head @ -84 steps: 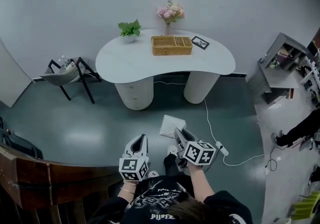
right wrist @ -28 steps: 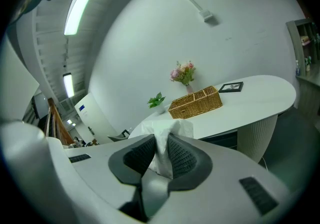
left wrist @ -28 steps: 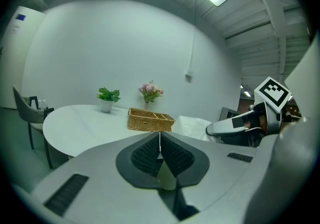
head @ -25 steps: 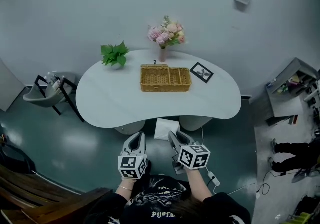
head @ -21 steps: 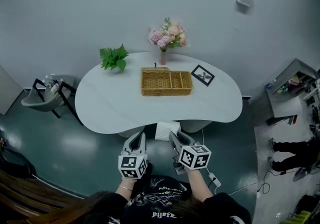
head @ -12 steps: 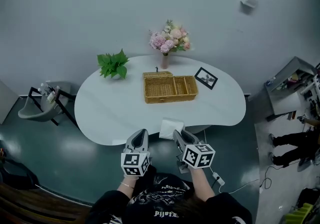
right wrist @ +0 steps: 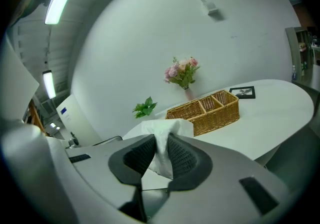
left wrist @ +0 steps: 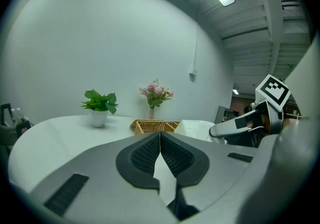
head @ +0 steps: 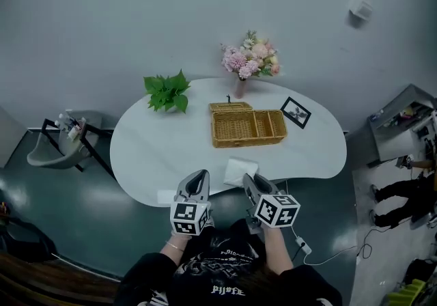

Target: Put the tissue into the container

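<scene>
A white tissue (head: 240, 167) hangs from my right gripper (head: 250, 179), which is shut on it; in the right gripper view the tissue (right wrist: 162, 144) is pinched between both pads and bunches above them. It hovers over the near edge of the white table (head: 164, 154). The container is a wicker basket (head: 247, 128) with compartments, standing mid-table beyond the tissue; the right gripper view shows the basket (right wrist: 205, 112) ahead and to the right. My left gripper (head: 198, 177) is beside the right one, shut with nothing between its pads (left wrist: 172, 157).
On the table stand a potted green plant (head: 168, 91), a vase of pink flowers (head: 250, 62) behind the basket and a small picture frame (head: 297, 112) to its right. A chair (head: 65, 142) stands at the left, shelving (head: 404, 115) and a person (head: 403, 192) at the right.
The table has come closer. Both grippers and the tissue, earlier over the floor in front of it, now reach over its near edge. The grip on the tissue is unchanged.
</scene>
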The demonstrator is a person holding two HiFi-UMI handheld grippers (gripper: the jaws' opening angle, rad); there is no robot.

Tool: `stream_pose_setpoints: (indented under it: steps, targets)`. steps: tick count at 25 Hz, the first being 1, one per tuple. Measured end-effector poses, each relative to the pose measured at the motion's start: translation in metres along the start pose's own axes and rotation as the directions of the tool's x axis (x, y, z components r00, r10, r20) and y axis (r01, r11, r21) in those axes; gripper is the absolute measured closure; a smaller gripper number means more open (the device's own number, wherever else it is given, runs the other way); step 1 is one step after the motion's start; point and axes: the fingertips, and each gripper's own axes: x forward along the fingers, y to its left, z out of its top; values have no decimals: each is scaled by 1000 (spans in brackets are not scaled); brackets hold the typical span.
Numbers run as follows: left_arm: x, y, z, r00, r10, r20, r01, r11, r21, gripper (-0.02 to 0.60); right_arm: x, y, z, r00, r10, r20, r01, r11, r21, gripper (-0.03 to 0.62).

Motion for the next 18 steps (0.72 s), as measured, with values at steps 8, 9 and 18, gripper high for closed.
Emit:
stream_pose_setpoints:
  steps: [8, 9, 18]
  targets:
    - [17, 11, 3, 1000, 23, -1, -23, 1000, -13, 555, 15, -12, 26, 1000, 10, 9, -10, 1000, 18, 491]
    - [21, 11, 4, 1000, 28, 0, -28, 999, -15, 555, 17, -15, 31, 1000, 12, 6, -12, 1000, 8, 491]
    - [65, 12, 16, 995, 98, -3, -98, 995, -37, 555, 46, -39, 72, 997, 66, -42, -68, 996, -49, 491]
